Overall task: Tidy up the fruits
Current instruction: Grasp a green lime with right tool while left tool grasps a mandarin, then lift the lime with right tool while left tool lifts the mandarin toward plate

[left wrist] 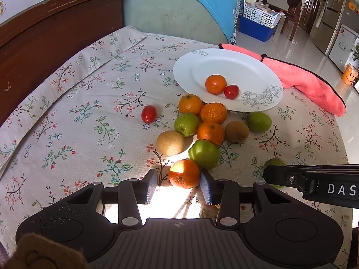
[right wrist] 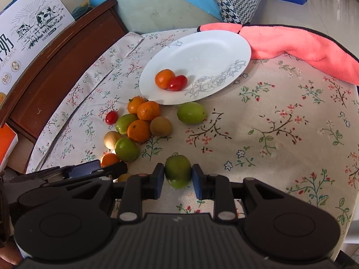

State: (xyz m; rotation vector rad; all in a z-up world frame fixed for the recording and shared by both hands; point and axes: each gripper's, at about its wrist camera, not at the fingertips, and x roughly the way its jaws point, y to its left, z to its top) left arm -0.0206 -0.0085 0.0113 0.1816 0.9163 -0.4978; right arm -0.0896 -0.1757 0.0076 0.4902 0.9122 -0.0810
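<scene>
A white plate (left wrist: 242, 67) holds one mandarin (left wrist: 215, 84) and one cherry tomato (left wrist: 231, 92). In front of it lies a pile of mandarins, green fruits, a kiwi (left wrist: 236, 131) and a tan fruit (left wrist: 170, 143). My left gripper (left wrist: 178, 185) has a near mandarin (left wrist: 184, 174) between its fingers; the right pad touches it, the left pad stands a little apart. My right gripper (right wrist: 177, 180) is shut on a green fruit (right wrist: 178, 171) low over the cloth. The plate also shows in the right wrist view (right wrist: 213, 51).
A lone cherry tomato (left wrist: 148, 113) lies left of the pile and a green fruit (left wrist: 259, 121) to its right. A pink towel (left wrist: 309, 83) lies behind the plate. A wooden bed frame (left wrist: 44, 33) borders the flowered cloth at left.
</scene>
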